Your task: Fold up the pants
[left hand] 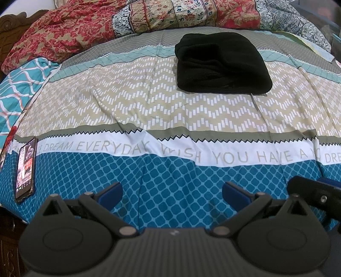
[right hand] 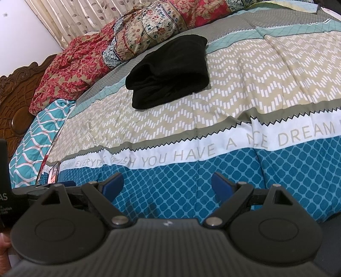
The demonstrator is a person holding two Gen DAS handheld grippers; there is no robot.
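The black pants [left hand: 221, 64] lie folded into a compact bundle on the patterned bedspread [left hand: 149, 102], far from both grippers. They also show in the right wrist view [right hand: 168, 70], toward the far left of the bed. My left gripper [left hand: 172, 190] is open and empty, low over the blue near edge of the bedspread. My right gripper [right hand: 167, 184] is open and empty, also over the blue near edge [right hand: 191, 183]. Part of the right gripper [left hand: 315, 198] shows at the right edge of the left wrist view.
A phone [left hand: 25, 170] lies at the bed's near left corner; it also shows in the right wrist view [right hand: 53, 172]. Crumpled floral quilts [left hand: 149, 19] pile along the far side. A carved wooden headboard [right hand: 17, 85] stands at the left.
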